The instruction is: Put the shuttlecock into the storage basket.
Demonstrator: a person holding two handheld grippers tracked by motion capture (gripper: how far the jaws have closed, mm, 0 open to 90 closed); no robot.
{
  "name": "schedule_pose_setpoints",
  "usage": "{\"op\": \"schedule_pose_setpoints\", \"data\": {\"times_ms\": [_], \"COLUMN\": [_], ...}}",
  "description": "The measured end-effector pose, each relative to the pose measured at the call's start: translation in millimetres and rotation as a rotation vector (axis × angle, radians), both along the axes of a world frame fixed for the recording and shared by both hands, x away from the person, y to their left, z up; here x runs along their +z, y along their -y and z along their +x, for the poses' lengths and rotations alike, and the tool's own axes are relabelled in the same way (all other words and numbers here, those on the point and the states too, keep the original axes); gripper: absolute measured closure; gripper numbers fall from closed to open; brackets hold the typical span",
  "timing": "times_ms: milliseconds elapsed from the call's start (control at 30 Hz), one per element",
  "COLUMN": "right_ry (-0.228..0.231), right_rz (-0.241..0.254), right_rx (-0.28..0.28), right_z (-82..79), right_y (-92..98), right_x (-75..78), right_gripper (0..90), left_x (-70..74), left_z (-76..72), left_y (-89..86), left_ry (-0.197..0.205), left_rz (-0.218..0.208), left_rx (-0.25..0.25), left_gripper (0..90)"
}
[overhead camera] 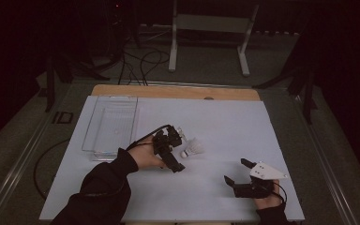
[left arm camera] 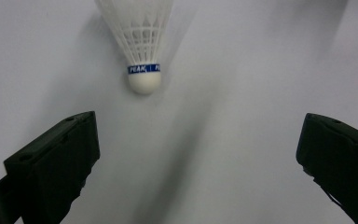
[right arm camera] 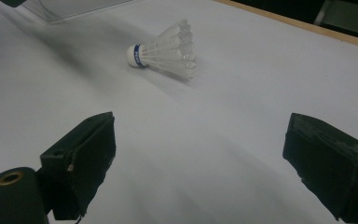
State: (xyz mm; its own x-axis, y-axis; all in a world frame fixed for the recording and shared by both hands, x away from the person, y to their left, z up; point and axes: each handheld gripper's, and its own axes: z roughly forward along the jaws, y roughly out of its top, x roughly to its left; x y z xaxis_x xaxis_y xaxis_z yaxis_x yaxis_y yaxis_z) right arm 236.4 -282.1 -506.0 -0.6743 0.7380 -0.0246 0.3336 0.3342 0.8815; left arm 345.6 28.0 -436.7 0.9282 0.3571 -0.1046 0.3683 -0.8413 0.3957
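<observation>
Left claw (overhead camera: 177,151) hovers over the white table (overhead camera: 225,122), jaws wide apart and empty; the shuttlecock (overhead camera: 193,148) lies on its side just beside it. Farther right, the right claw (overhead camera: 234,171) gapes equally wide, empty, well apart from it.

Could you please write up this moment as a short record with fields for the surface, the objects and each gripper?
surface: white table top
shuttlecock: white, blue band at the cork, lying on its side, untouched
clear tray: at the far left of the table
left gripper: jaws open, the shuttlecock lies ahead of them
right gripper: jaws open, holding nothing, the shuttlecock farther off
</observation>
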Motion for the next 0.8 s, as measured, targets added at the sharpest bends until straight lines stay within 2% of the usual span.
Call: {"op": "schedule_pose_setpoints", "data": {"times_ms": [167, 267, 300, 333, 567, 800], "right_ry": [0.002, 0.003, 0.003, 0.003, 0.0, -0.005], "right_rz": [0.0, 0.001, 0.001, 0.001, 0.003, 0.001], "right_rx": [0.0, 0.0, 0.0, 0.001, 0.004, 0.004], "right_z": [-0.1, -0.2, -0.2, -0.2, -0.1, 0.2], "right_y": [-0.2, 0.0, 0.0, 0.2, 0.3, 0.9], "right_x": [0.0, 0.2, 0.2, 0.3, 0.0, -0.1], "right_gripper": [9.1, 9.1, 9.1, 9.1, 9.1, 9.1], "left_x": [0.1, 0.5, 0.5, -0.3, -7.8, -17.4], "left_z": [6.1, 10.9, 10.9, 14.2, 23.2, 29.3], "left_y": [5.9, 8.0, 8.0, 10.1, 14.5, 16.7], "left_ry": [0.004, 0.0, 0.0, 0.017, 0.027, 0.015], "left_rz": [-0.004, -0.034, -0.034, -0.027, -0.026, -0.007], "left_rx": [0.005, 0.001, 0.001, 0.001, 0.01, 0.015], "left_gripper": [0.2, 0.2, 0.1, 0.2, 0.2, 0.2]}}
